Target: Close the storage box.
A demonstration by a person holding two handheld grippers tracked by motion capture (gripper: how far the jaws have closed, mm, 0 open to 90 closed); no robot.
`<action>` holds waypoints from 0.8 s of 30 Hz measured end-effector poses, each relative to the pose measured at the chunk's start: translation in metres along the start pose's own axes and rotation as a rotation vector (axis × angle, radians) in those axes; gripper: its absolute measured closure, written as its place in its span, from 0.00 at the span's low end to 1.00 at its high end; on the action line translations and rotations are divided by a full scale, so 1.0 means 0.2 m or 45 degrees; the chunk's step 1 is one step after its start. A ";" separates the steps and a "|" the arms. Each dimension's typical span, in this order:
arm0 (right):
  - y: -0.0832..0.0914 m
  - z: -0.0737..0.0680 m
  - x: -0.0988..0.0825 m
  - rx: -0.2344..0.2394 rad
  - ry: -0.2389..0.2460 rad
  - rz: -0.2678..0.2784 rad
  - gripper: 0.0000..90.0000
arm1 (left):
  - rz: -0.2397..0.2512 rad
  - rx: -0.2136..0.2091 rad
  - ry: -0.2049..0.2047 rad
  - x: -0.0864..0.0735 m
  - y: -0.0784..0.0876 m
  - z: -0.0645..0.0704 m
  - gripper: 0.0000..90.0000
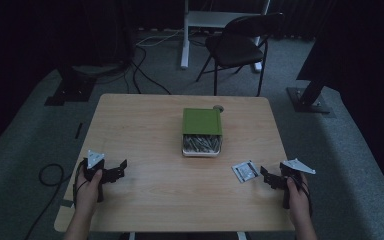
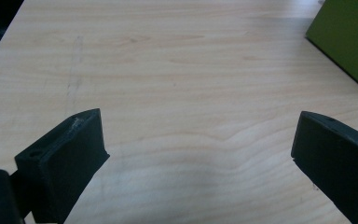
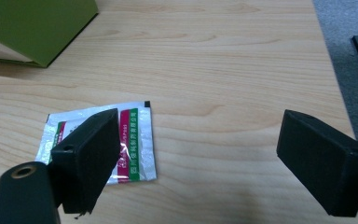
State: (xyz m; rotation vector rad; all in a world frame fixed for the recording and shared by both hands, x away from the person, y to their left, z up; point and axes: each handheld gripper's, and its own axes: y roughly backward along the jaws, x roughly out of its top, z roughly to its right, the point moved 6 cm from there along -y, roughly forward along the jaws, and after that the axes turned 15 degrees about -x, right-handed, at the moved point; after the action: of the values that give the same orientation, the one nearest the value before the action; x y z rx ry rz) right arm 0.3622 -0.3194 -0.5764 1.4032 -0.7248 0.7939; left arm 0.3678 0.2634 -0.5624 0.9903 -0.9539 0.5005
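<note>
Looking down, high view: a wooden desk (image 1: 145, 130) stands on grey carpet, with a black folding chair (image 1: 240, 45) beyond its far edge.
Box, high view: a green box (image 1: 202, 121) sits at the middle of the desk, its lid slid back so that a tray of grey-green sticks (image 1: 201, 143) shows at the near end.
Packet, high view: a small white sachet (image 1: 245, 171) lies flat on the desk, near the front right, well apart from the box.
Left tongs, high view: the left tongs (image 1: 121, 169) rest at the front left of the desk, held by the left hand (image 1: 88, 187), jaws apart and holding nothing.
Right tongs, high view: the right tongs (image 1: 266, 177) sit just beside the sachet, on its right, held by the right hand (image 1: 297, 197), jaws apart.
Left gripper view: both black jaws stand wide over bare desk wood; a corner of the green box shows at the upper right.
Right gripper view: the jaws are spread wide and hold nothing; the sachet, white with red and green stripes, lies flat, partly hidden behind the jaw on the left of the view; whether that jaw touches it cannot be told. The green box is at the upper left.
</note>
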 end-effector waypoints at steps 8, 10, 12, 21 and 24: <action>0.04 0.03 -0.04 -0.028 -0.003 -0.002 0.15 | -0.039 0.066 0.007 -0.07 0.06 -0.04 0.04; 0.05 0.04 -0.06 -0.037 0.000 -0.005 0.15 | -0.053 0.094 0.015 -0.08 0.09 -0.05 0.04; 0.06 0.05 -0.07 -0.050 -0.001 -0.010 0.15 | -0.073 0.140 0.012 -0.10 0.11 -0.07 0.04; 0.10 0.08 -0.13 -0.127 -0.011 -0.035 0.15 | -0.101 0.293 0.079 -0.16 0.20 -0.13 0.04; 0.10 0.08 -0.15 -0.137 -0.032 -0.040 0.15 | -0.099 0.315 0.112 -0.18 0.23 -0.15 0.04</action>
State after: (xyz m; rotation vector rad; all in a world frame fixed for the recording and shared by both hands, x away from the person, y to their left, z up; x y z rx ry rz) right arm 0.3290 -0.3375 -0.5885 1.3263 -0.7524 0.7040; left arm 0.3297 0.3133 -0.5774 1.2133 -0.7835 0.6017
